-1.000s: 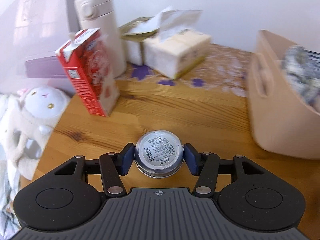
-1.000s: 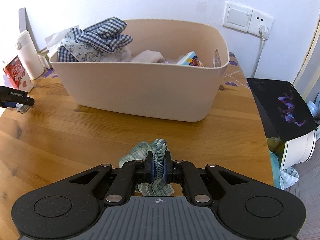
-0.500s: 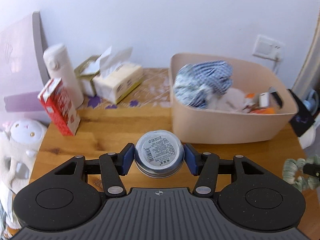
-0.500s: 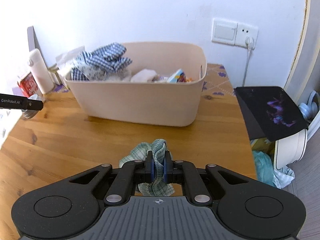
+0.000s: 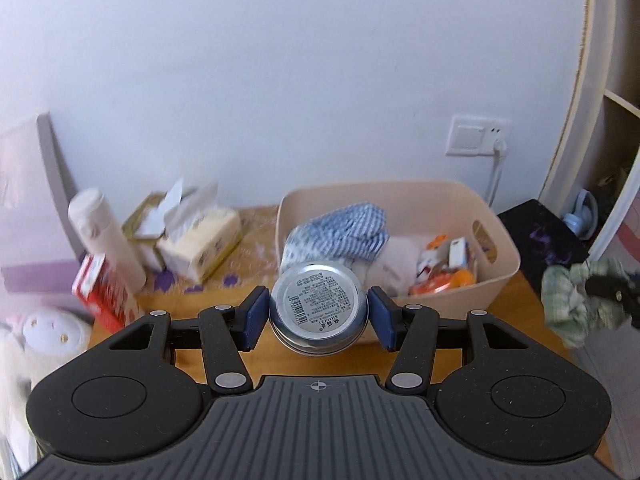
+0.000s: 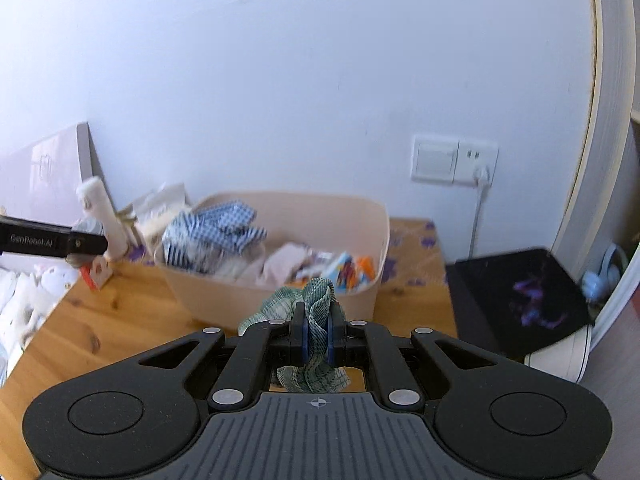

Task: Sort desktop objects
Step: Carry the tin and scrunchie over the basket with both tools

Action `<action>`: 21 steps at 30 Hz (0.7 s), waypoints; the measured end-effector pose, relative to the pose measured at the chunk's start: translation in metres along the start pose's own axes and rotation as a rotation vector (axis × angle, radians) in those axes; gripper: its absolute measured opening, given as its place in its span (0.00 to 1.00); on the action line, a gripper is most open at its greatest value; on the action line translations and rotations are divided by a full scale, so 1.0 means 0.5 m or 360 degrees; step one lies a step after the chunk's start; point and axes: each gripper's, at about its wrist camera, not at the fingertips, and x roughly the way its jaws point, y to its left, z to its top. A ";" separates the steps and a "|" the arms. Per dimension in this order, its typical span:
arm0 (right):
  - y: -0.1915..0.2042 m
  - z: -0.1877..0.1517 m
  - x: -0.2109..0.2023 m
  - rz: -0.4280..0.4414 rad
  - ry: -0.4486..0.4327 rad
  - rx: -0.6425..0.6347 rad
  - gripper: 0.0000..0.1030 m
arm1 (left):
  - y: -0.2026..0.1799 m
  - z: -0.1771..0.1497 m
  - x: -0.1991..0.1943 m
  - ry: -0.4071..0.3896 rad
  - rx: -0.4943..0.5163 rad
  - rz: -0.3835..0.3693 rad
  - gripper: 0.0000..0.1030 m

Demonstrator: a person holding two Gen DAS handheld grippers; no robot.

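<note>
My left gripper (image 5: 318, 316) is shut on a round silver tin (image 5: 318, 302), its labelled bottom facing the camera, held in the air in front of the beige bin (image 5: 496, 252). My right gripper (image 6: 316, 330) is shut on a green checked cloth (image 6: 316, 304), held above the table's front, before the same bin (image 6: 380, 240). The bin holds a blue checked cloth (image 5: 348, 228), a white item and colourful packets (image 5: 444, 276). The right gripper with the cloth shows at the right edge of the left wrist view (image 5: 576, 300).
On the wooden table (image 6: 116, 320) at back left stand a white bottle (image 5: 108, 236), a red carton (image 5: 104, 296), and tissue packs (image 5: 200, 240). A white plush toy (image 5: 48, 332) lies at the left edge. A black box (image 6: 524, 300) sits right of the table.
Both grippers have risen and pulled back from the table with their loads. The bin now looks lower and farther away in both views.
</note>
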 end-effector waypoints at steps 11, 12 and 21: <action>-0.030 0.113 0.048 -0.0063 -0.0138 0.0025 0.08 | -0.021 0.116 0.069 -0.0095 0.0069 0.0002 0.53; -0.031 0.119 0.054 -0.0068 -0.0143 0.0031 0.08 | -0.021 0.125 0.082 -0.0089 0.0074 0.0003 0.53; -0.029 0.155 0.154 -0.0086 -0.0129 0.0066 0.08 | -0.026 0.188 0.216 -0.0064 0.0068 -0.0017 0.53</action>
